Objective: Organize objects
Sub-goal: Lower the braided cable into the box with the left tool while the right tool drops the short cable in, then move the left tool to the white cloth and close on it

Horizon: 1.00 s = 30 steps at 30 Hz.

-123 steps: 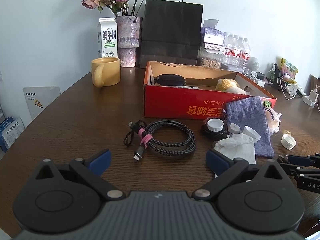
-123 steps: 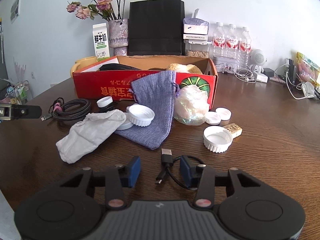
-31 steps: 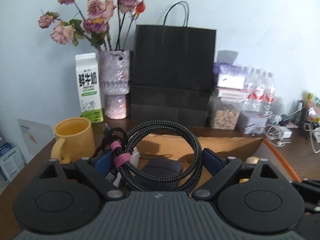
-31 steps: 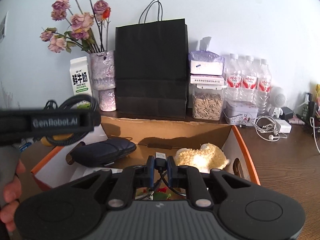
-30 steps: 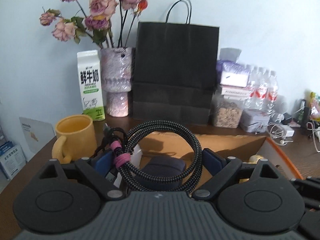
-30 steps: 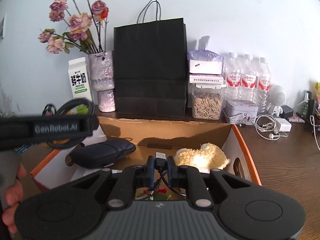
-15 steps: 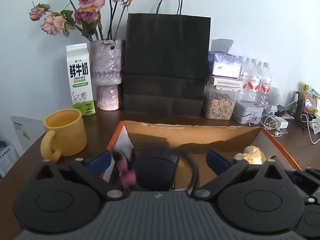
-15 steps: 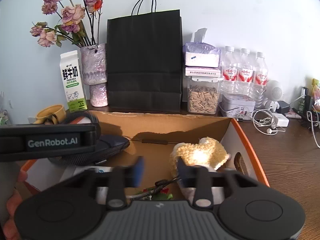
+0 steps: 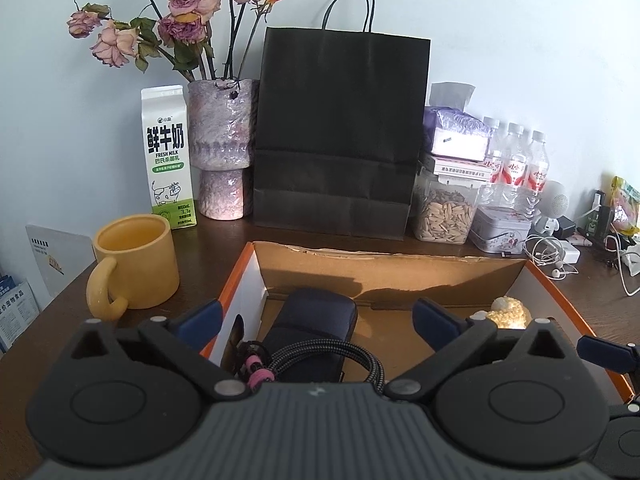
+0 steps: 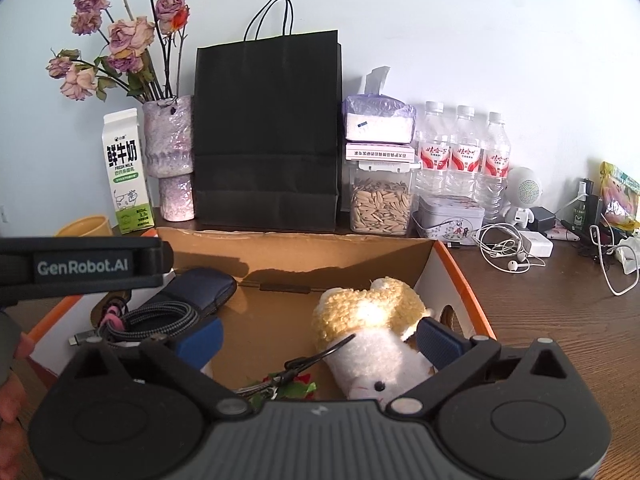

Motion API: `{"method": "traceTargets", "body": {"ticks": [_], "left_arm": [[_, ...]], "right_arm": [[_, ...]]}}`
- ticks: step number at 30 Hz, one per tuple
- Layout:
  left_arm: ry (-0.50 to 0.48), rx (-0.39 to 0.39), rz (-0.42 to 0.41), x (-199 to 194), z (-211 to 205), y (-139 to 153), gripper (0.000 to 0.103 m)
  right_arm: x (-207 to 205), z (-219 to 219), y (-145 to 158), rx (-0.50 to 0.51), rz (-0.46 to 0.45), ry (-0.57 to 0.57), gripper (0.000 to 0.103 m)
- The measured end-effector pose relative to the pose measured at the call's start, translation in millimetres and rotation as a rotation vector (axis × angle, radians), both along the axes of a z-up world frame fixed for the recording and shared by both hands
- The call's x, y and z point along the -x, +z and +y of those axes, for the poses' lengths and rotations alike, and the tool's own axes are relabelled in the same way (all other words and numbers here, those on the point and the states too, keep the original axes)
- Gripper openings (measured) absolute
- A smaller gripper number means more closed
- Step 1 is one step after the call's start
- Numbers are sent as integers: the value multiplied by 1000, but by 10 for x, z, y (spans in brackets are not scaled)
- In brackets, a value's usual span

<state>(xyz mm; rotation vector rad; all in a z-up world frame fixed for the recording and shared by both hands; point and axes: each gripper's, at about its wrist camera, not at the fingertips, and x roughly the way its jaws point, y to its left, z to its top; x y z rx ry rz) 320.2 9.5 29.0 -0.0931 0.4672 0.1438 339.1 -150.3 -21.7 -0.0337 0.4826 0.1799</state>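
Both grippers hover over an open cardboard box [image 9: 384, 258] with an orange rim. My left gripper [image 9: 316, 316] is open; a coiled black braided cable [image 9: 320, 354] with a pink tie lies loose below it, on a dark zip case [image 9: 312, 320]. My right gripper [image 10: 318, 340] has its jaws opening wide, with nothing pressed between the pads. Beneath it a thin black cable [image 10: 312, 360] rests in the box against a cream plush toy [image 10: 368, 312]. In the right wrist view the left gripper's body [image 10: 80, 266] crosses the left side, above the braided cable [image 10: 160, 320].
A yellow mug [image 9: 136, 264] stands left of the box. Behind it stand a milk carton [image 9: 168, 160], a vase of dried roses [image 9: 222, 152], a black paper bag [image 9: 340, 132], a seed jar [image 9: 444, 216] and water bottles [image 9: 516, 168]. Earphones and chargers [image 10: 508, 252] lie on the table at right.
The left gripper let go of the braided cable, which dropped into the box. The right gripper opened from shut and the thin black cable fell beside the plush toy.
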Motion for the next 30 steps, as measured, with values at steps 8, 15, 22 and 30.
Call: {"method": "traceTargets", "body": {"ticks": [8, 15, 22, 30], "left_arm": [[15, -9, 3, -17, -10, -22, 103], [23, -33, 9, -15, -45, -67, 103], [4, -22, -12, 162, -21, 0, 103], [-55, -101, -92, 732, -3, -5, 103]], "right_arm": [[41, -27, 9, -17, -7, 12, 103], [135, -77, 24, -40, -24, 31, 103], [404, -246, 148, -34, -86, 48, 103], [903, -621, 200, -8, -124, 122, 103]]}}
